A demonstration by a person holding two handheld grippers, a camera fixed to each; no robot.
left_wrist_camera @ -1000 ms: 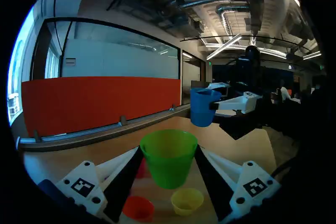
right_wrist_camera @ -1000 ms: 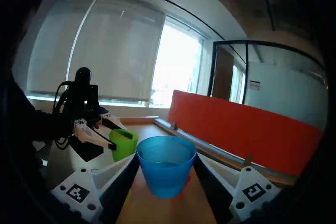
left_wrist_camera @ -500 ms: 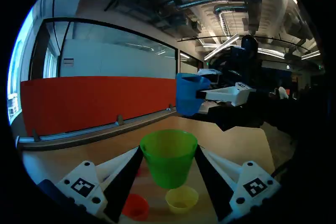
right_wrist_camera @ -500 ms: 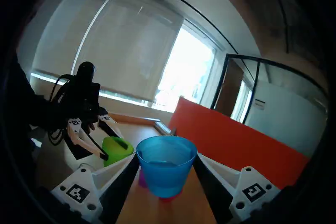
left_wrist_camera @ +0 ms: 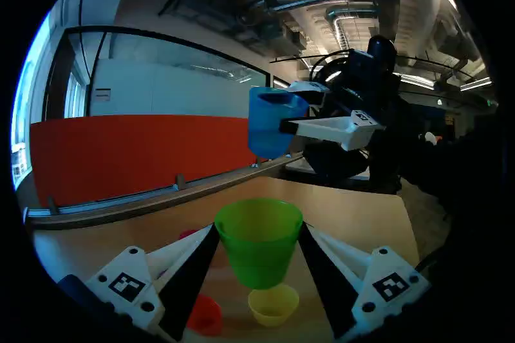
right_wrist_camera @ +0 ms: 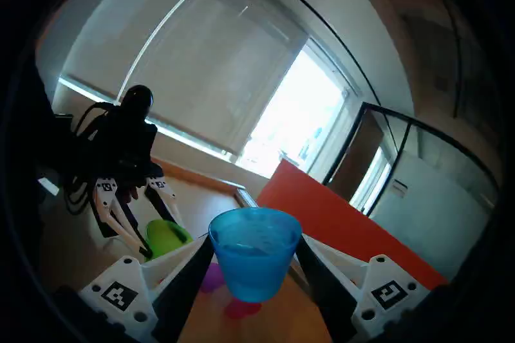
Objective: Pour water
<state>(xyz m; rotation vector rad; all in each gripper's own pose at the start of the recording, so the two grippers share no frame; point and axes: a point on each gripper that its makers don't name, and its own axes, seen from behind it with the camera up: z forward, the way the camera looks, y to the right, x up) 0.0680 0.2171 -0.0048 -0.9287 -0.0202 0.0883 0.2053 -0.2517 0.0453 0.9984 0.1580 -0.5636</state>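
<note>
Two cups, neither yet tipped: my right gripper (right_wrist_camera: 255,240) is clamped on the blue cup (right_wrist_camera: 255,262), water inside, near upright. My left gripper (left_wrist_camera: 258,230) squeezes the green cup (left_wrist_camera: 259,240), mouth up. In the left gripper view the blue cup hangs at twelve o'clock, higher and apart. The pour likely needs it nearer, then tilted toward the green rim.
</note>
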